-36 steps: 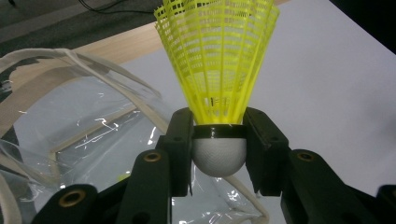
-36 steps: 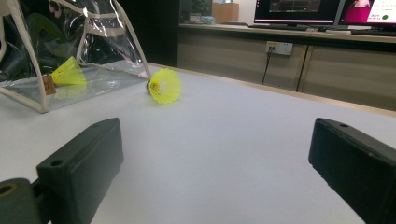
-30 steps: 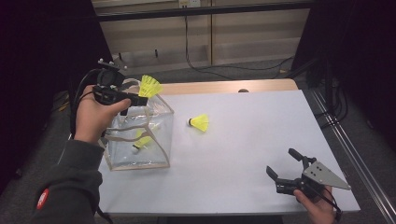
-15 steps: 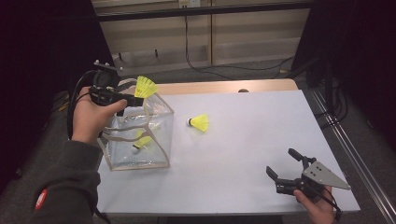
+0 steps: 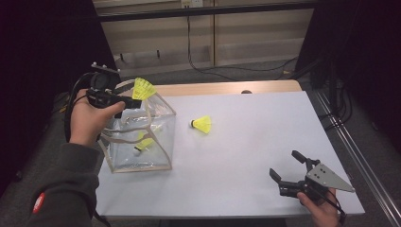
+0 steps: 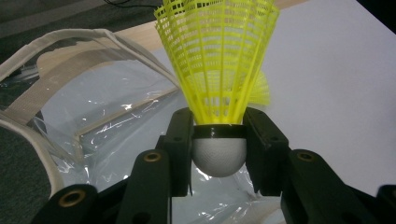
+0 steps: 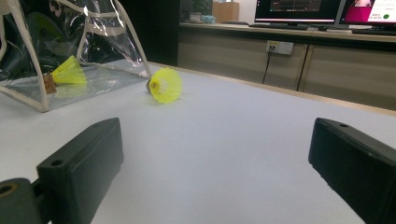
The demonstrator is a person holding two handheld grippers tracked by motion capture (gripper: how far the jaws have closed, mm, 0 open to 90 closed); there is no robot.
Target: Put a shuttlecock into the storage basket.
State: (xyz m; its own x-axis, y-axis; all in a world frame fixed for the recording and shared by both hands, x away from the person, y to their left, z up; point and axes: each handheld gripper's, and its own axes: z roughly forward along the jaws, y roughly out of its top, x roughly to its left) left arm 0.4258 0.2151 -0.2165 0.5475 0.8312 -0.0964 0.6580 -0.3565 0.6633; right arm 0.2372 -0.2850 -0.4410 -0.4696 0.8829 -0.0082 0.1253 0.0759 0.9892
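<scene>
While the left tongs (image 5: 126,100) have drifted slightly outward over the bag's (image 5: 142,142) rim, they stay clamped on a shuttlecock (image 6: 219,93). Release into the bag appears next; the right tongs (image 5: 287,169) rest open and empty, far from the bag.

The left tool (image 5: 124,100) is raised at the far left, gripped in the person's left hand (image 5: 90,120), its jaws clamped on something with the forearm reaching up from below. The right tool (image 5: 287,171) rests low at the near right, jaws spread wide, held by the right hand (image 5: 321,208).
</scene>
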